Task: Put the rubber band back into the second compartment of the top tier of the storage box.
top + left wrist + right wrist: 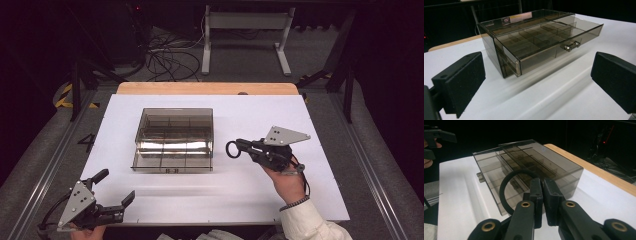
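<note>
Left gripper (pixel 116 199): nearest to the person, at the front-left corner of the table, well apart from the drawer box. Its jaws are spread wide and hold nothing.

Right gripper (pixel 239 148): just beside the right side of the drawer box, held above the table by the person's hand (pixel 286 181). Its jaws are pressed together on a black ring (pixel 512 191), which sticks out toward the box.

Black ring: in the air, near the box's right wall but not touching it, as far as I can tell.

Drawer box (pixel 173 139): smoked clear plastic, in the middle of the white table (pixel 310 165). Its drawer (pixel 549 43) is pulled out toward the person, and the small knob (pixel 570 46) is on the drawer front.

Drawer inside: divided into compartments; they look empty, but the dark plastic makes this uncertain.

Step in hand: I judge that the ring is being carried to the open drawer.

Next move: the right gripper should bring the ring over the open part of the drawer, lower it into one compartment between the dividers, then let the jaws part.

Care: the ring hangs sideways from the jaws, so it may catch on a divider or the drawer wall.
</note>
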Available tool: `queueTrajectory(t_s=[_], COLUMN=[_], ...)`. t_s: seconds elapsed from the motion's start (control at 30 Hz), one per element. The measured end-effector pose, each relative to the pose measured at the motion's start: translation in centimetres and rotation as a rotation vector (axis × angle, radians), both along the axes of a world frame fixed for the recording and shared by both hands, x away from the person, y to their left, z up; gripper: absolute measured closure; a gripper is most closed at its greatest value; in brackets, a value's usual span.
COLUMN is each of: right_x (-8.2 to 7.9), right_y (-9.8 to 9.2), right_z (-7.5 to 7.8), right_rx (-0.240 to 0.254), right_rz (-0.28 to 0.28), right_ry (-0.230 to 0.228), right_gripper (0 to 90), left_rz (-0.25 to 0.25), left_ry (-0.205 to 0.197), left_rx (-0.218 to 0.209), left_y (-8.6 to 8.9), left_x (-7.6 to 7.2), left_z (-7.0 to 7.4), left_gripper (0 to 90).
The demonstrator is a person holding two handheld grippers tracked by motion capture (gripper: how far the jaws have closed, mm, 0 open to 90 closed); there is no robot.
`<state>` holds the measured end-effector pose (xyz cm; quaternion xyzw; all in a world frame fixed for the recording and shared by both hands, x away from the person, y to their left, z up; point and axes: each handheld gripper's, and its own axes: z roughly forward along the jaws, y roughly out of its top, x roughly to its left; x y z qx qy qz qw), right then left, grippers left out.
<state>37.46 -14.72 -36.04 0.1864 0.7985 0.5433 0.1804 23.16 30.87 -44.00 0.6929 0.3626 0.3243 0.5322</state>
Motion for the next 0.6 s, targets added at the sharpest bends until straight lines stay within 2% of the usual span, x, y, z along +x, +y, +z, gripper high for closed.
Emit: queueTrajectory(t_s=[0.43, 0.6], right_x=[0.7, 0.9], right_y=[3.6, 4.9], right_z=[0.8, 0.8], right_rx=[-0.024, -0.012], right_rz=[0.062, 0.097], right_ry=[-0.009, 0.004], right_gripper=[86.2, 86.2], left_rz=[-0.001, -0.002], left_ry=[0.001, 0.001], left_rx=[0.0, -0.002], left_y=[0.0, 0.0], left_x=[0.0, 0.0], left_z=[0.0, 0.0], left_gripper=[0.3, 0.3])
